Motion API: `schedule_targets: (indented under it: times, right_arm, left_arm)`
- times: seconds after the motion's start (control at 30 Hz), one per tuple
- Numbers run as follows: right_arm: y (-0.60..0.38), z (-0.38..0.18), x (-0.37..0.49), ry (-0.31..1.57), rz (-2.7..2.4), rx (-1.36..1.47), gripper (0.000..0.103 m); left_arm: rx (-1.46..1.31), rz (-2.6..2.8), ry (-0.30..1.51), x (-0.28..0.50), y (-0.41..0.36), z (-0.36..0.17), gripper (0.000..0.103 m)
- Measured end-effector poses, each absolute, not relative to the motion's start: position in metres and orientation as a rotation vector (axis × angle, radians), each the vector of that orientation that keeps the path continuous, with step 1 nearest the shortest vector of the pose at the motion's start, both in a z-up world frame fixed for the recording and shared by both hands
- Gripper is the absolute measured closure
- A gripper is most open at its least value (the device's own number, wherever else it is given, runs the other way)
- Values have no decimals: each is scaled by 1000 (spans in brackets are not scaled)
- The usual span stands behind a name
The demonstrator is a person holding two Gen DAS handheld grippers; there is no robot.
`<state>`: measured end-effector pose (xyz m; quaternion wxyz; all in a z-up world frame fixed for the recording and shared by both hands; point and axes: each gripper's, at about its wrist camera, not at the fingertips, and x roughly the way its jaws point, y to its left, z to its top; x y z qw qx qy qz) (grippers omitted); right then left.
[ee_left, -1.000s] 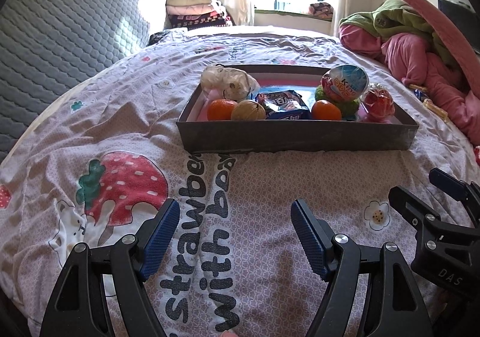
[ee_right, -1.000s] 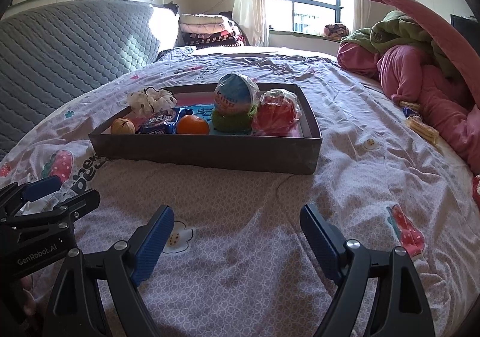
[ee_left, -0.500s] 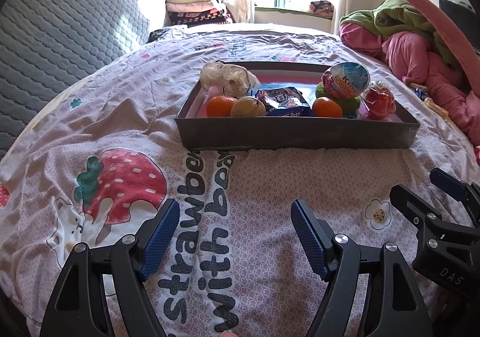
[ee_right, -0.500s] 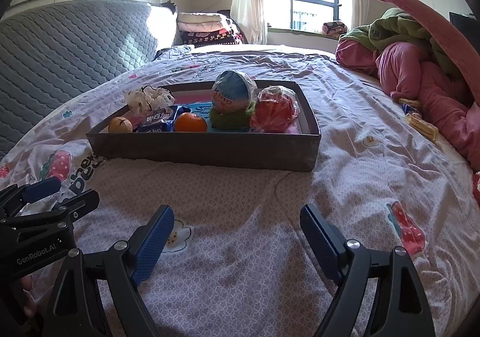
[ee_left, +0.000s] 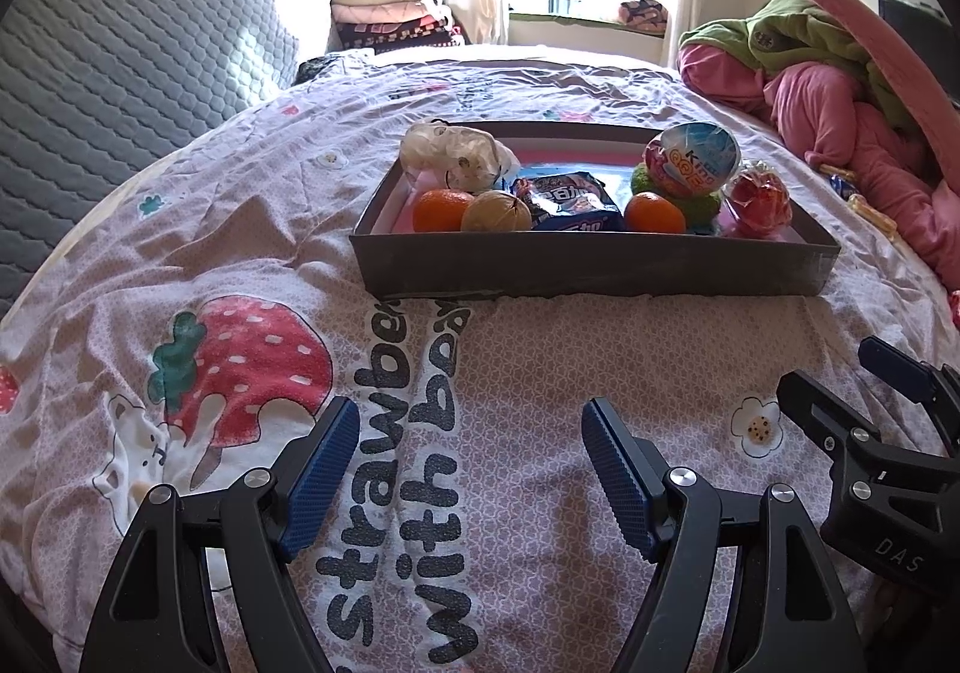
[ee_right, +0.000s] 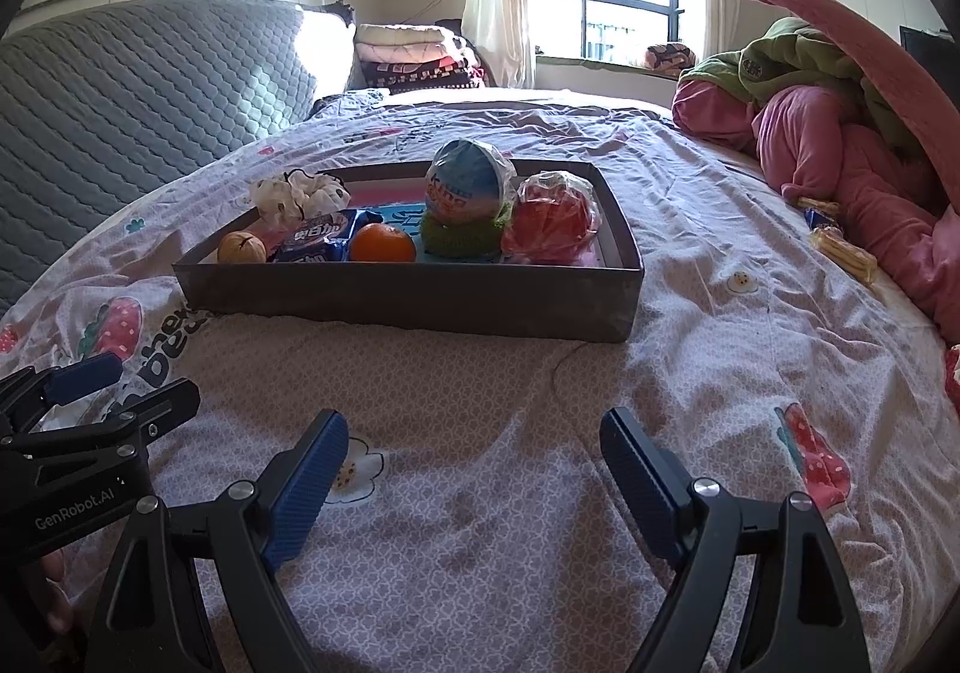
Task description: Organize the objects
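A dark grey tray lies on the bed ahead of both grippers. It holds two oranges, a tan fruit, a blue snack packet, a large wrapped egg on a green ring, a red wrapped ball and a white scrunchie bag. My left gripper is open and empty above the bedspread, short of the tray. My right gripper is open and empty too, beside the left one.
A pile of pink and green bedding lies at the right. Small wrapped snacks lie by it on the bedspread. A grey quilted headboard stands at the left. Folded blankets sit near the window.
Both grippers have drawn back slightly and lifted a little, so the tray sits a bit lower and farther. Both stay open; nothing in the tray moved.
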<state>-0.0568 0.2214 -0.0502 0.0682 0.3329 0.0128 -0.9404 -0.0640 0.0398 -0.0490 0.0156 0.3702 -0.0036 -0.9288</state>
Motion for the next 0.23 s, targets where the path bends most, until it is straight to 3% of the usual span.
schedule_targets:
  times: [0.23]
  right_arm:
    - [220, -50, -56, 39, -2832, 1003, 17]
  left_arm:
    - [1136, -2910, -7, -63, 40, -47, 25]
